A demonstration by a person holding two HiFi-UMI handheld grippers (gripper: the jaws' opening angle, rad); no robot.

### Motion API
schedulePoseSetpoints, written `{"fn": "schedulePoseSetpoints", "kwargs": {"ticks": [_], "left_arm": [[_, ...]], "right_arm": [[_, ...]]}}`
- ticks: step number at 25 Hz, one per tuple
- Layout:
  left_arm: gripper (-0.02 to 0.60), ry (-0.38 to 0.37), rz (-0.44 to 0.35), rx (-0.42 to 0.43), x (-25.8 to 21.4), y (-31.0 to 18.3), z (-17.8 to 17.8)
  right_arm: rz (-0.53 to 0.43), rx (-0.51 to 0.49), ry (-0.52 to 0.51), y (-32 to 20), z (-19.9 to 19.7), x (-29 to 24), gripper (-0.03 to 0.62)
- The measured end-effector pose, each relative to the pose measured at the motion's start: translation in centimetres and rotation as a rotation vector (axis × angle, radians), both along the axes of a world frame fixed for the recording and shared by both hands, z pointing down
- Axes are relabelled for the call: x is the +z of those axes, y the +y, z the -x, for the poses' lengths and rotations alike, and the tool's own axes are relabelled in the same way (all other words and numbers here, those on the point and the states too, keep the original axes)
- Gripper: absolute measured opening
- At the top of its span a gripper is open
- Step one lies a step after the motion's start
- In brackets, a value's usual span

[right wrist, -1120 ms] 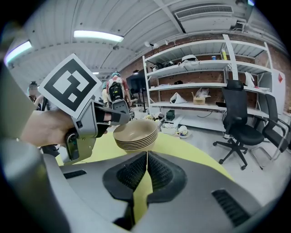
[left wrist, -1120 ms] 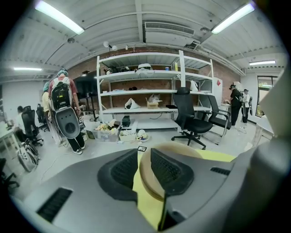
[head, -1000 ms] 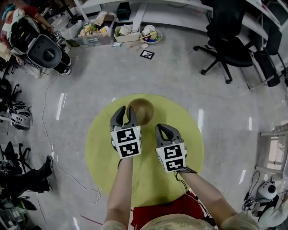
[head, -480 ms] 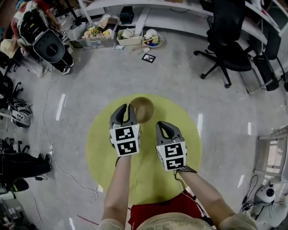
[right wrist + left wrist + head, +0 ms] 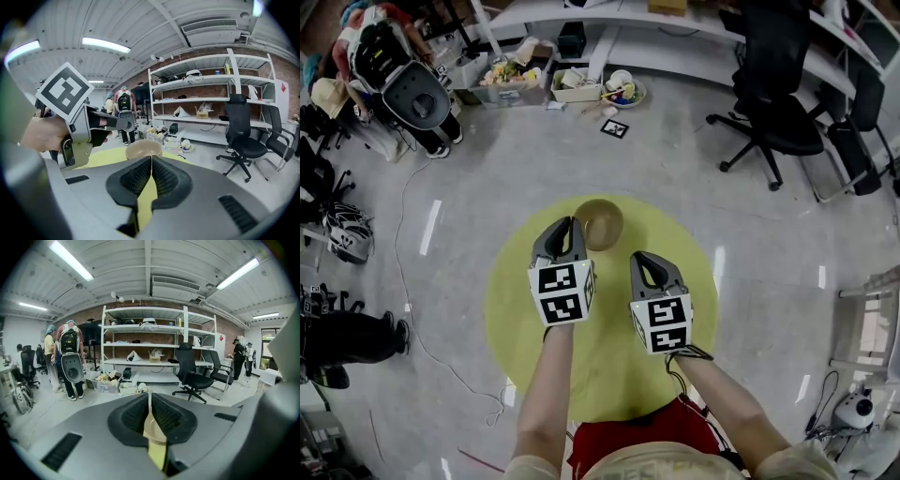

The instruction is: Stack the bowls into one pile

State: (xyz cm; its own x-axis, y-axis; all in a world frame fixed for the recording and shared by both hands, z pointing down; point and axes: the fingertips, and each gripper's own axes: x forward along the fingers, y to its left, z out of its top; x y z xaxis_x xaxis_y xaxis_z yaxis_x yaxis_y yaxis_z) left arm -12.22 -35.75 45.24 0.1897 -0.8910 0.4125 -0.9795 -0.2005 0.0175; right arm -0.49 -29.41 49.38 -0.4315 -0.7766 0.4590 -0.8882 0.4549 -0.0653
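A brown bowl (image 5: 598,223) stands upright at the far side of a round yellow table (image 5: 512,302); I cannot tell whether others are nested in it. My left gripper (image 5: 567,225) hovers just left of the bowl, jaws shut on nothing. In the left gripper view a tan sliver of the bowl (image 5: 152,427) shows through the slit below the left gripper (image 5: 149,397). My right gripper (image 5: 643,261) is held nearer me, right of the bowl and apart from it, also shut and empty. The right gripper view shows the bowl (image 5: 143,150) ahead of the right gripper (image 5: 151,159), with the left gripper (image 5: 126,124) above its left side.
A black office chair (image 5: 769,103) stands at the back right. Bins of clutter (image 5: 502,70) and a marker tag (image 5: 614,128) lie on the floor by the white shelving. A person with a black backpack (image 5: 398,89) is far left. A cable (image 5: 403,281) trails left of the table.
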Motion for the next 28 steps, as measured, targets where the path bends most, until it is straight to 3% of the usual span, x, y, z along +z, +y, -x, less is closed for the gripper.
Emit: {"fn": "schedulePoseSetpoints", "kwargs": {"ticks": [28], "left_arm": [[0.023,0.068,-0.058,-0.002,-4.9,11.2,0.3]], "right_arm": [[-0.1,0.007,0.004,7.9,-1.2,-5.3,0.037]]}}
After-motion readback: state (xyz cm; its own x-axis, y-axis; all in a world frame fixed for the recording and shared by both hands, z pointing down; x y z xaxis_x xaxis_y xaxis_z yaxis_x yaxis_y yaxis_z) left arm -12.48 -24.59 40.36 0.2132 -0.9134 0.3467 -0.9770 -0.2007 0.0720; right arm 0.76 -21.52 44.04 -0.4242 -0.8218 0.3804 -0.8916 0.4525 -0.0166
